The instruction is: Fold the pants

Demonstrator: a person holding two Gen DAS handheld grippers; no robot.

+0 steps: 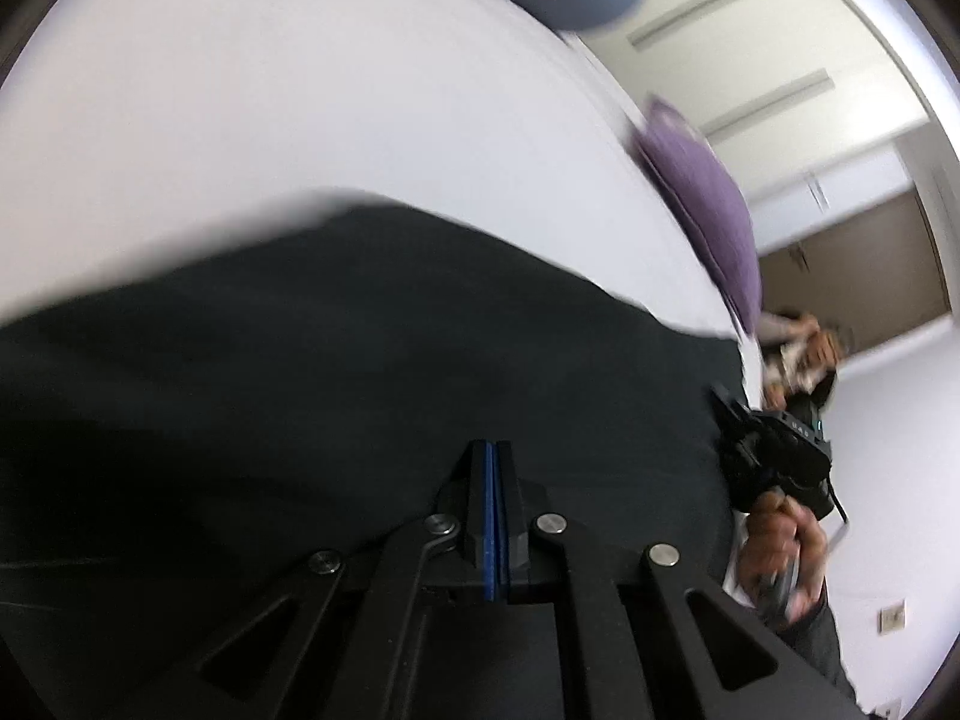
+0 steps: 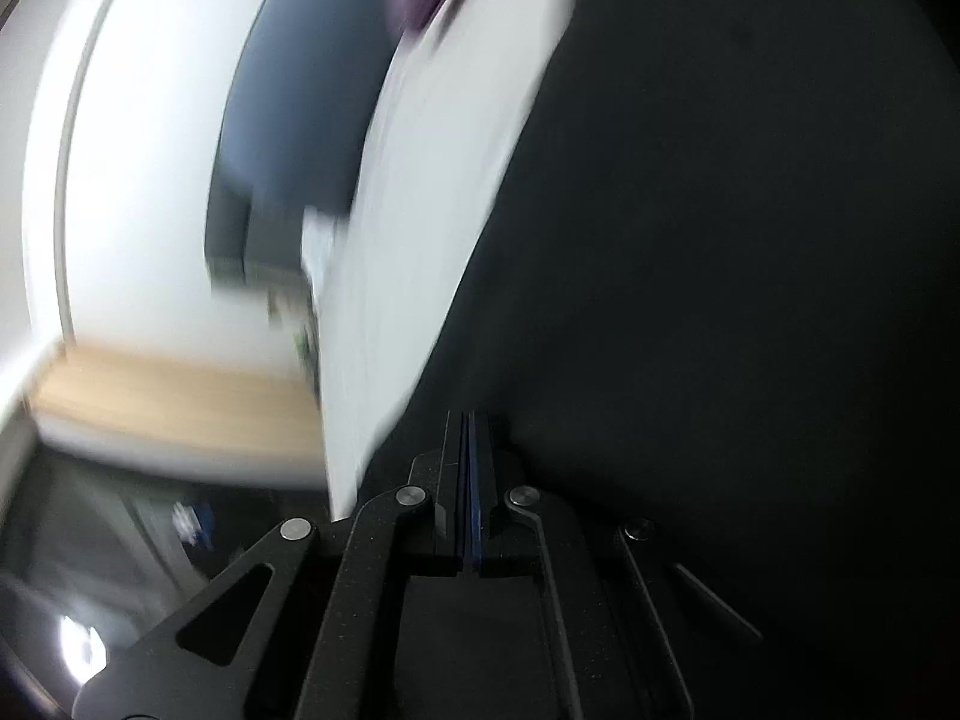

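Fingers (image 1: 480,468) pressed together over black pants (image 1: 300,372); right fingers (image 2: 456,450) likewise.

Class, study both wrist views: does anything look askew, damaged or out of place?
Nothing stands out. The dark pants lie on the white bed, a purple cushion sits near its edge, and both views are motion-blurred.
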